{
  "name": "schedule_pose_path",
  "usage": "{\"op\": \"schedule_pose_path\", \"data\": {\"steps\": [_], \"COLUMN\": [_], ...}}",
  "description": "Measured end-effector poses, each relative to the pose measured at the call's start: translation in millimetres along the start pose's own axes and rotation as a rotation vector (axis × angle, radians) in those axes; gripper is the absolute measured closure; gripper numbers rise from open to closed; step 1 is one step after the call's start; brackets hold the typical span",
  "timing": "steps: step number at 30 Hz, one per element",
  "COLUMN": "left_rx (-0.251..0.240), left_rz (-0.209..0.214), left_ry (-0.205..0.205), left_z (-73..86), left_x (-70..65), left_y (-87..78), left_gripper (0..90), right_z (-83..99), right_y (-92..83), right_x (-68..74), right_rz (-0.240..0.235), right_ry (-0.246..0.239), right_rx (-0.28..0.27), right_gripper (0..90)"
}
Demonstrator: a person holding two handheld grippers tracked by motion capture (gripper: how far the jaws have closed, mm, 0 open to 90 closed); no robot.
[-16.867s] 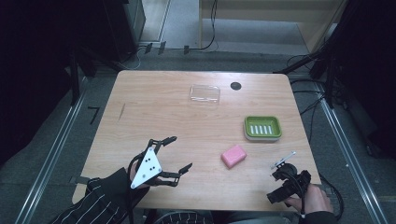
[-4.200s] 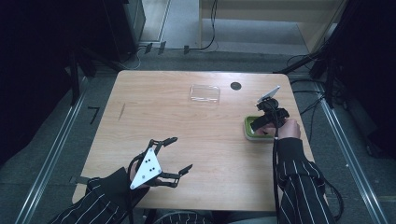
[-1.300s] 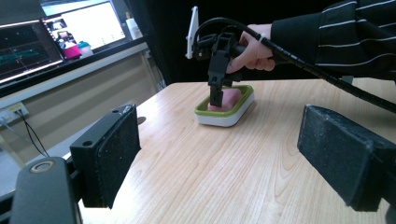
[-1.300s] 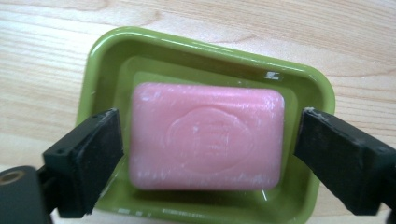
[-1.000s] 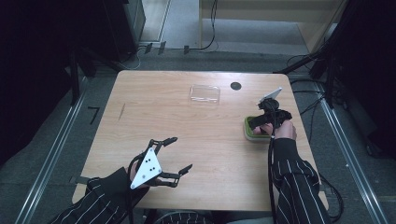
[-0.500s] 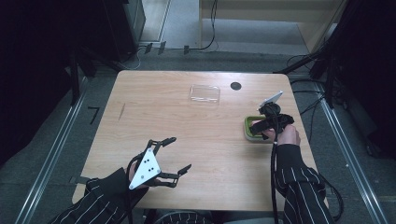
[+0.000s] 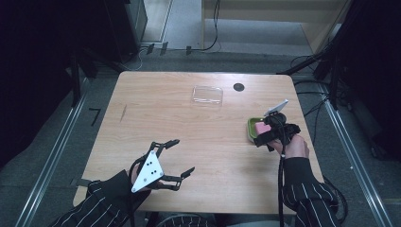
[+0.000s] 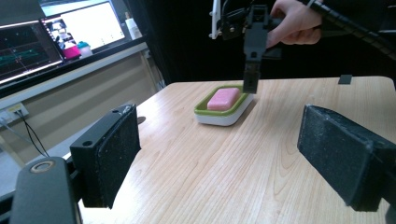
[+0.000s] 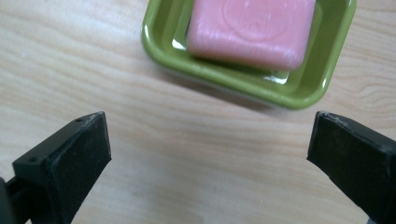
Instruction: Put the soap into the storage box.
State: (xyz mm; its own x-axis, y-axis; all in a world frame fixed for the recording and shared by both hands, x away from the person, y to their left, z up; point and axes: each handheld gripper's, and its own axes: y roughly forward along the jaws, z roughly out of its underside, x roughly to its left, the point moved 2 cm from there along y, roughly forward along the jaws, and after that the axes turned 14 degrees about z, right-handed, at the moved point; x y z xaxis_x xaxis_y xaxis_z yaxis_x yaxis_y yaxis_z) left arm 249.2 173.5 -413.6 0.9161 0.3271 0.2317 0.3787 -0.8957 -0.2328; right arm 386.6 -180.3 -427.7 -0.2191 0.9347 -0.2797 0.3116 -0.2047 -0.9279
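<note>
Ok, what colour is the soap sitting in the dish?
Pink. The soap lies in the green dish, clearest in the right gripper view.

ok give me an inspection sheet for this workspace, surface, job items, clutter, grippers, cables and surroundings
Surface: wooden table, pale grain, a short dark mark near its left edge.
Job's things: pink soap lies in the green soap dish, which sits near the table's right edge.
Clutter: clear plastic lid and a small black disc at the far side.
Grippers: right gripper hovers just beside the dish, jaws wide apart and holding nothing; left gripper is over the near left part of the table, jaws open, holding nothing.
Cables: a black cable trails along the right sleeve; more cables lie on the floor beyond the table.
Surroundings: dark room, metal floor rails, monitors in the left gripper view.
</note>
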Motion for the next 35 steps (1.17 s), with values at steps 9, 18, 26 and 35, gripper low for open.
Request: {"op": "schedule_pose_path", "data": {"steps": [9,18,26,35], "left_rx": [-0.002,-0.001,-0.003,-0.004], "left_rz": [0.010,0.017,0.016,0.019], "left_ry": [0.002,0.007,0.007,0.012], "left_z": [-0.5,-1.2,-1.1,-1.1], "left_x": [0.2,0.5,0.7,0.7], "left_y": [2.4,4.9,4.7,5.2], "left_gripper": [13.5,13.6,13.6,13.5], "right_z": [22.7,55.3,73.9,87.4], "right_y": [-5.8,-4.9,-0.2,3.3], "right_x": [2.6,5.6,16.1,21.8], "right_rz": [0.004,0.001,0.001,-0.005], "right_ry": [-0.027,-0.063,-0.115,-0.156], "right_rx": [0.020,0.062,0.093,0.111], "right_gripper": [0.0,0.0,0.1,1.7]}}
